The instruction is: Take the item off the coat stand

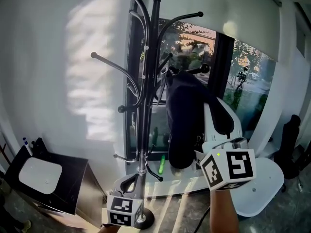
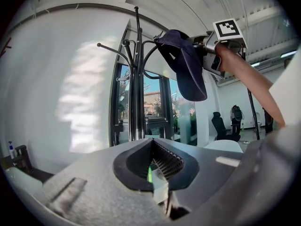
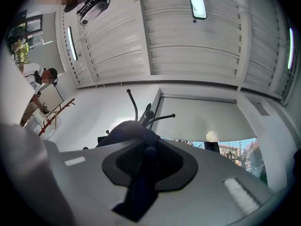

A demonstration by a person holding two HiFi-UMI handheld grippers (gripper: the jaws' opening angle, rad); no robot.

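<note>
Navy cloth cap [image 1: 182, 125] hangs limp, pinched in the right tongs [image 3: 149, 149]; left tongs [image 2: 151, 145] pressed together.

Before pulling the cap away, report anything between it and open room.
The right tongs are shut on the cap. The hook of the stand sits at the cap's top and may catch it; away from the stand nothing visible blocks.
</note>
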